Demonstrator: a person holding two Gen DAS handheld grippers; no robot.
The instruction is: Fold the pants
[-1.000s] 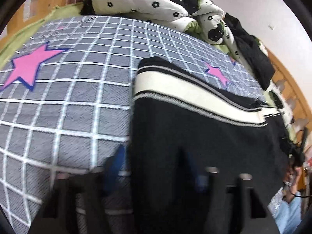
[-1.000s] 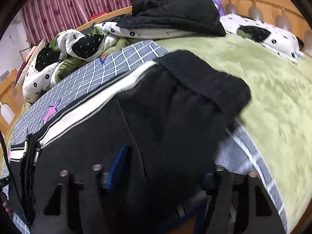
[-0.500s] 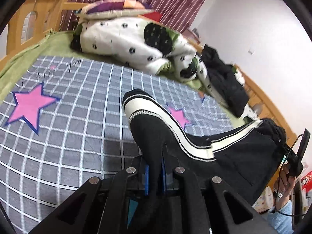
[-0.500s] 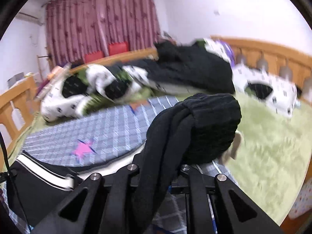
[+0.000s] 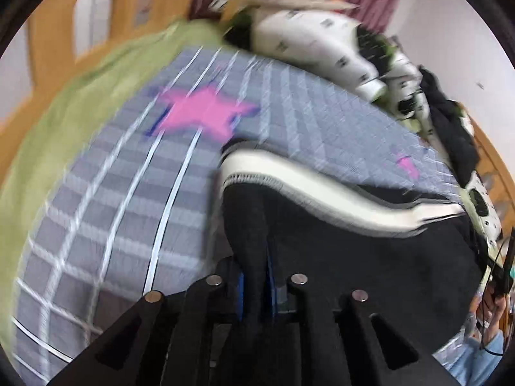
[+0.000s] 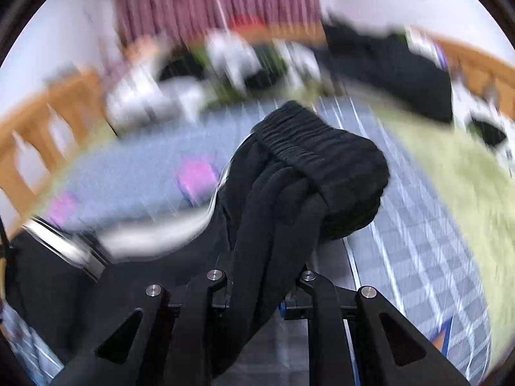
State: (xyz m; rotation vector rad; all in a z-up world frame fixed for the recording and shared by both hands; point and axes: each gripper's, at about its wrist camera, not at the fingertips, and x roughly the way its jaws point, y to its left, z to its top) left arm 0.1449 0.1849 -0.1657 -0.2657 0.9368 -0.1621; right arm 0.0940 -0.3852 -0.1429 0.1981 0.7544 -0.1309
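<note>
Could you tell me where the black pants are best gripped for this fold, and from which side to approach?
The black pants are best gripped at their two ends: the elastic waistband and the striped cuff. Both are thick, bunched edges, reachable from the near side. The right gripper and left gripper already pinch fabric just below them.

My left tool [image 5: 254, 292] is matte black, with angular linkage arms, round silver screws and blue pads. My right tool [image 6: 257, 292] looks alike, blue showing only beside its right finger. A light-blue sleeve [image 5: 476, 363] shows.
</note>
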